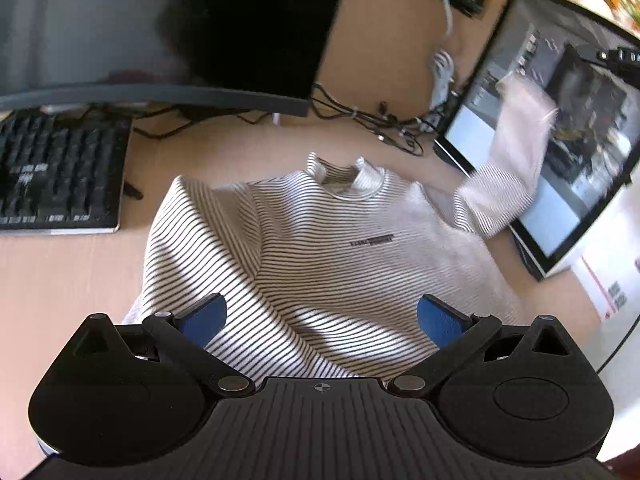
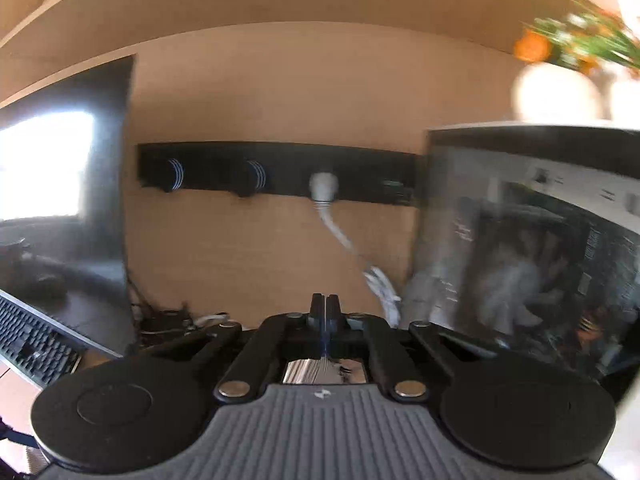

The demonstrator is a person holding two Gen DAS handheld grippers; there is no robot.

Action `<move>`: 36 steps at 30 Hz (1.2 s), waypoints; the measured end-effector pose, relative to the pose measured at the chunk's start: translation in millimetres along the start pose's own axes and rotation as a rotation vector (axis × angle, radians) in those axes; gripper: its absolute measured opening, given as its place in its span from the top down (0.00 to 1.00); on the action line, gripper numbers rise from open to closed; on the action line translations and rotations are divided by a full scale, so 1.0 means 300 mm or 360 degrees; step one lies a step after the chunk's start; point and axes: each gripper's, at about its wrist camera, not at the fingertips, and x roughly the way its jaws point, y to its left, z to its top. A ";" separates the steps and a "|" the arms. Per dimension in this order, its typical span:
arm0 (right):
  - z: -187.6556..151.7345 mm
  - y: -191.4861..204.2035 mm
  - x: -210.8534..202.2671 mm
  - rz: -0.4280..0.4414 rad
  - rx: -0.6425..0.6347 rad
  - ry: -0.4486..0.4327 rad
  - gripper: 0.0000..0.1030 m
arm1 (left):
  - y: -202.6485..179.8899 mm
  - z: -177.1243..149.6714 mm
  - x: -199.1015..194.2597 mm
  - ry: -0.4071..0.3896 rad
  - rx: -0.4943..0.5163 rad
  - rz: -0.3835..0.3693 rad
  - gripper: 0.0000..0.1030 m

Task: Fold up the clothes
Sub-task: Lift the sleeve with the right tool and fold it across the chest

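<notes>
Centrally in the left wrist view, the striped sweater (image 1: 320,248) lay front-up on the tabletop (image 1: 72,280), its collar (image 1: 352,178) toward the top of the frame and its hem running under the camera at the bottom edge. Its long axis thus ran from bottom to top of the frame, roughly in line with the claw's pointing direction. One sleeve (image 1: 508,184) rose off the tabletop at the right of centre and appeared blurred against the lit monitor (image 1: 568,128); what held it up was outside that view. The left claw (image 1: 322,318) was spread wide, its blue pads (image 1: 206,318) hovering over the lower body of the sweater, touching nothing that could be made out. The right claw (image 2: 325,307) was pressed together in the right wrist view; a thin pale line showed at its seam, yet whether cloth was pinched there could not be told. That view faced the wooden back panel (image 2: 260,100) with its black power strip (image 2: 276,172), and showed no sweater. A keyboard (image 1: 56,172) lay at the left of the frame, beside the sweater. By judgement, the left claw was the nearer to the sweater's body, so any next grasp on the hem or side would fall to it.
</notes>
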 end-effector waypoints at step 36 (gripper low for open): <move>-0.330 -0.035 0.313 0.0152 0.0116 0.0341 0.93 | -0.020 -0.029 0.099 0.0213 -0.0375 0.0014 0.00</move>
